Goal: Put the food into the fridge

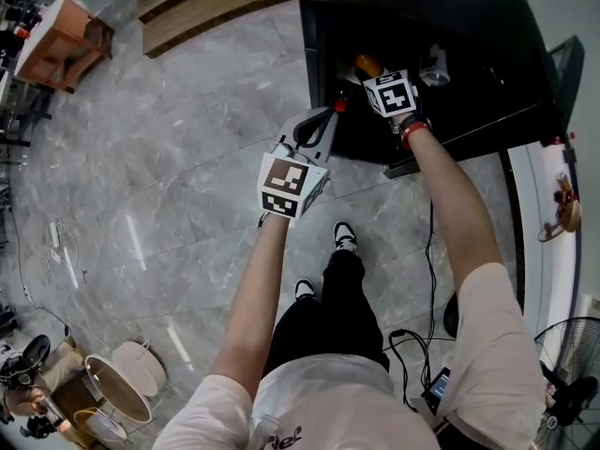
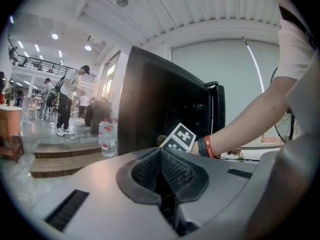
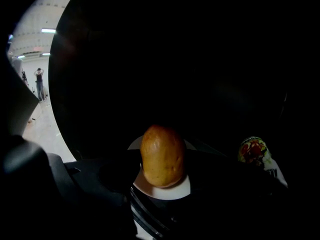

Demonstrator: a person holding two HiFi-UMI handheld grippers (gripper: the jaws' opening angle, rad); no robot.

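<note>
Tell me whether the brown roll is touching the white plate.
Touching. The right gripper view shows the roll sitting on the plate, its base meeting the white surface with no gap.

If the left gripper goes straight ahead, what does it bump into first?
Probably the black fridge, its dark panel right ahead of the left gripper's closed tips. The marker cube sits close beside that line, though depth is unclear.

Left gripper closed, empty; outstretched right gripper clasps bread.
</note>
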